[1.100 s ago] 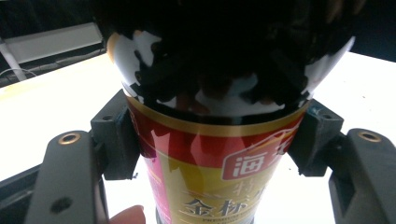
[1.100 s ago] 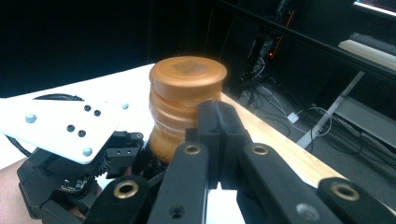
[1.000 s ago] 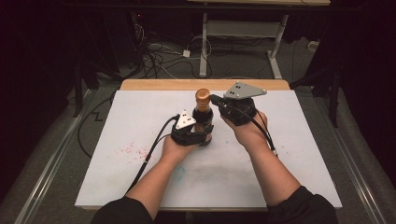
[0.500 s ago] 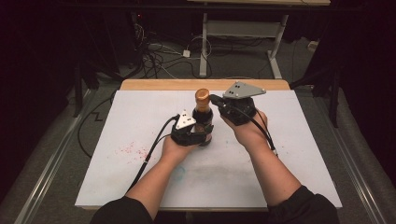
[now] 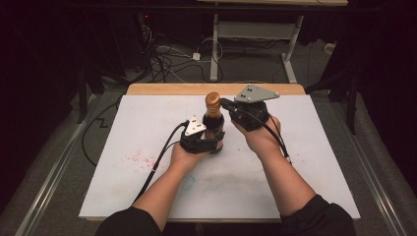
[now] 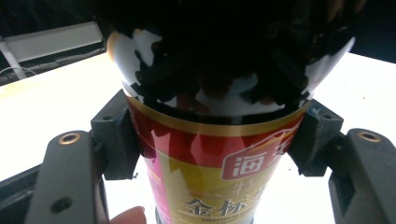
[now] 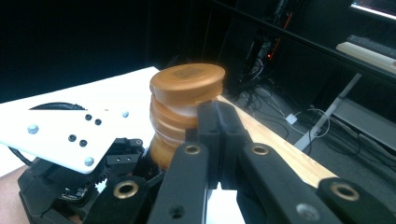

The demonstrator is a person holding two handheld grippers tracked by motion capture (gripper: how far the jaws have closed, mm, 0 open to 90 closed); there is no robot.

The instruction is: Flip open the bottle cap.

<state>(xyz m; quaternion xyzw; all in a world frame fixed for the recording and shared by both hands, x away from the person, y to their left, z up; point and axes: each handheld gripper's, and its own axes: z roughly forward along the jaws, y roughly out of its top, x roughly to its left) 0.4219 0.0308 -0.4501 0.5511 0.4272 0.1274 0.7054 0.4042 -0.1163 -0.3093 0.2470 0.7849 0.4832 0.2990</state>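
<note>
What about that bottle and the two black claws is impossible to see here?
- Bottle: in the left gripper view its top is lost in dark glare and its base is cut by the bottom edge.
- Cap: in the right gripper view the shut right gripper hides whether its jaws touch it.
- Label print: too small in the high view.

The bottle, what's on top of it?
A round orange-brown cap sits on the bottle. The shut right gripper rests against its side. What is under the cap is covered.
</note>
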